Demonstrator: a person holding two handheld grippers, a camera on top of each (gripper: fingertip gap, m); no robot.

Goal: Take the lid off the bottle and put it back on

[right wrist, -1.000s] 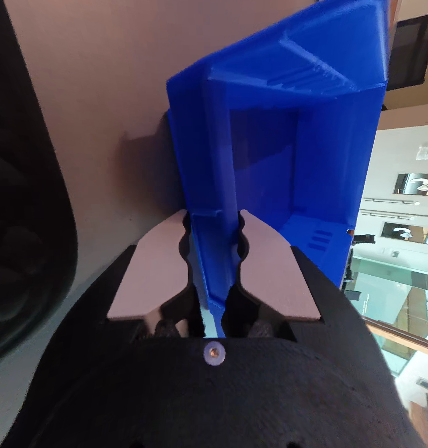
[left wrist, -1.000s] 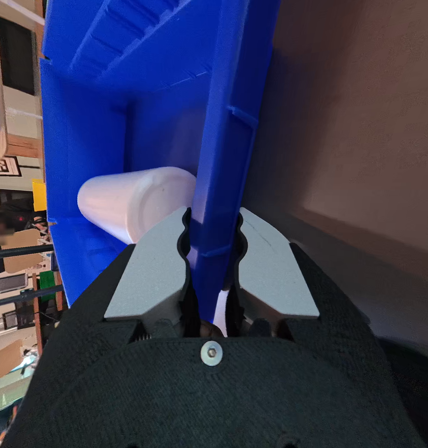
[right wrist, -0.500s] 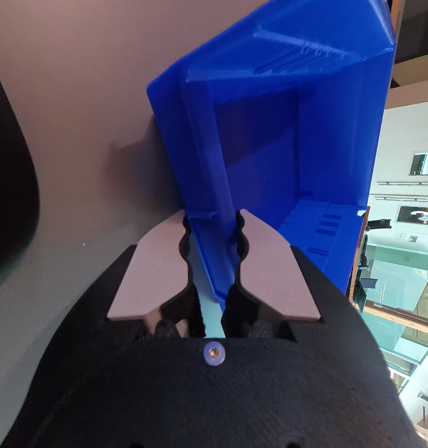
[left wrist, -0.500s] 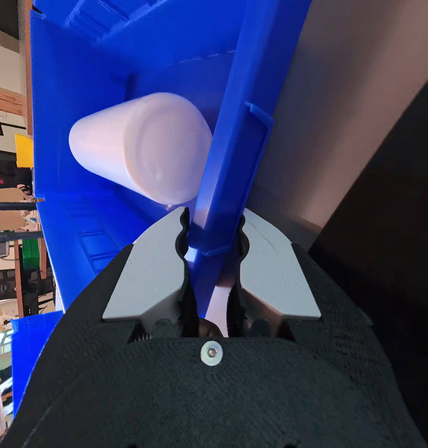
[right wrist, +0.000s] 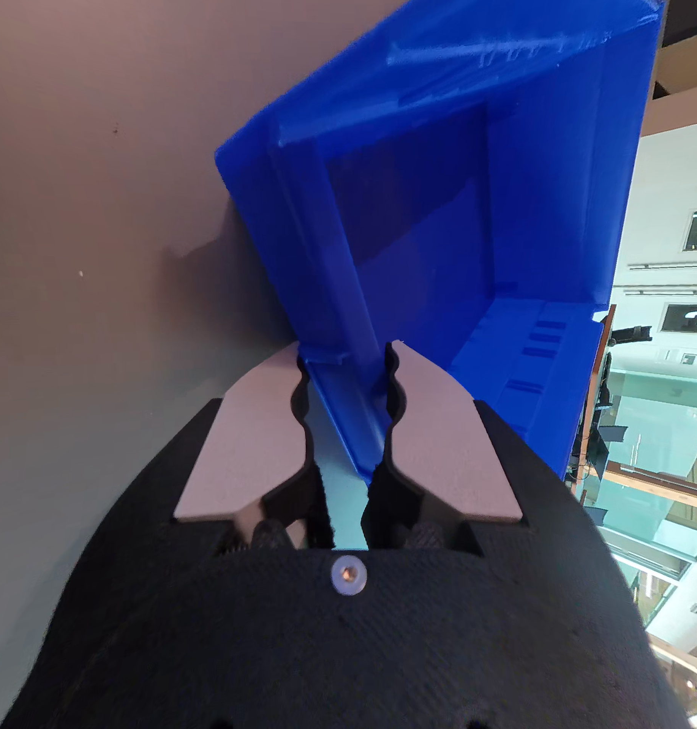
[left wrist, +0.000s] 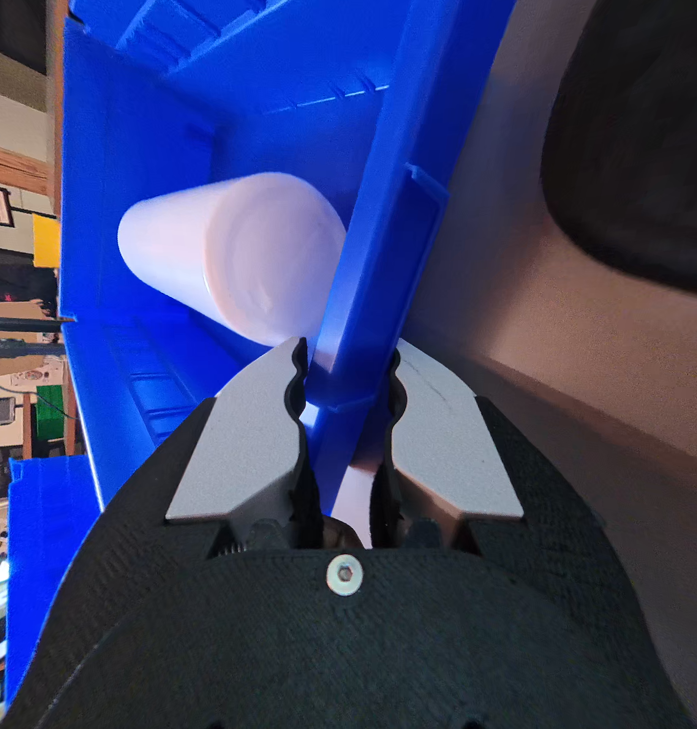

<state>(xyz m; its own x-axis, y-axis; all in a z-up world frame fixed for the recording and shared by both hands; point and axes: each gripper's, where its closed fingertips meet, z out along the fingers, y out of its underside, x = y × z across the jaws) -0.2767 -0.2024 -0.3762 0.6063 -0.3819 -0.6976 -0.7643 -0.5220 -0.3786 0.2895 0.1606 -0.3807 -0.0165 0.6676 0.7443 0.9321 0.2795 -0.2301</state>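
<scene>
your left gripper (left wrist: 348, 351) and right gripper (right wrist: 344, 347) are each clamping a rim of the blue bin (left wrist: 260, 118); the white bottle (left wrist: 236, 256) is lying inside, just beyond your left fingers (left wrist: 252, 426).

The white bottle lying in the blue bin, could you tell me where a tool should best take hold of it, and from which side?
Probably across the round body of the white bottle, near its middle, coming in through the open side of the blue bin. It lies on its side with its flat end against the rim held by the left tool, so the curved sides are the exposed part. Its lid end is not visible.
</scene>
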